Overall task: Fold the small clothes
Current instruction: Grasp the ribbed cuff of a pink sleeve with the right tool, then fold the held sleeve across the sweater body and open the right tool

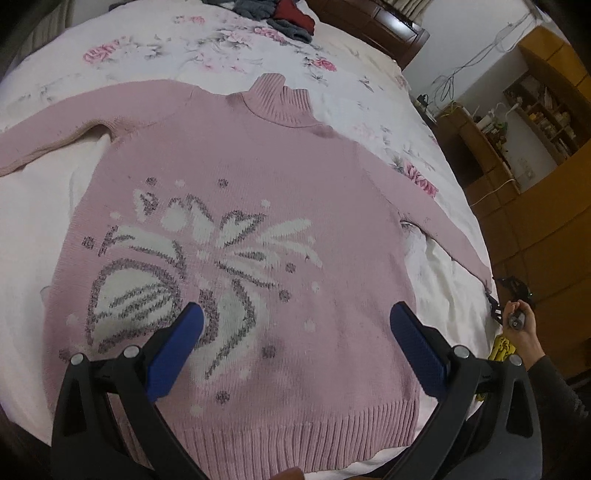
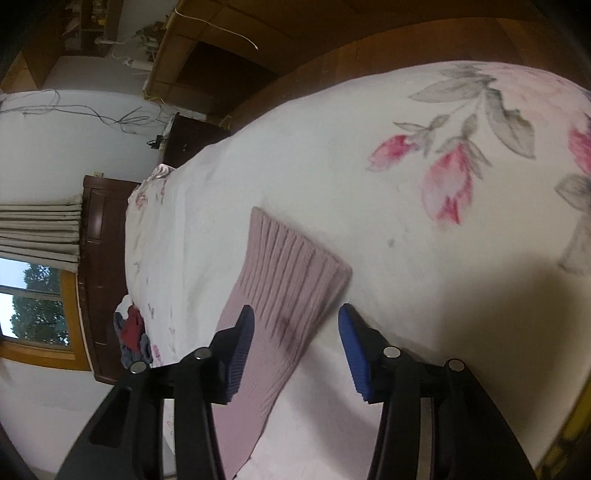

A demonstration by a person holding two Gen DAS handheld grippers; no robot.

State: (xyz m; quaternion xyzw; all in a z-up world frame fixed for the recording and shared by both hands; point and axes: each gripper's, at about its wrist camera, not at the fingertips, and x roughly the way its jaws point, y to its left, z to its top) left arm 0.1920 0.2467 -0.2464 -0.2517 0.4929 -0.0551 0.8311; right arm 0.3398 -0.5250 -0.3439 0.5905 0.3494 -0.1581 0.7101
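With the sweater (image 1: 236, 229) flat on the bed (image 1: 184, 48), the spread right gripper (image 2: 295, 332) should close its fingers on the cuff (image 2: 291, 269) lying between them, while the left gripper (image 1: 295, 332) hovers, spread, over the chest.

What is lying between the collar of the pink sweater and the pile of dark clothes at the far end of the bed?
Only bare floral bedsheet lies between the sweater collar and the clothes pile, shown in the left wrist view.

The pink sweater (image 1: 258, 177) is matt ribbed knit on a smooth printed cotton-like bedsheet (image 1: 184, 48); headboard (image 2: 98, 273) glossy wood.
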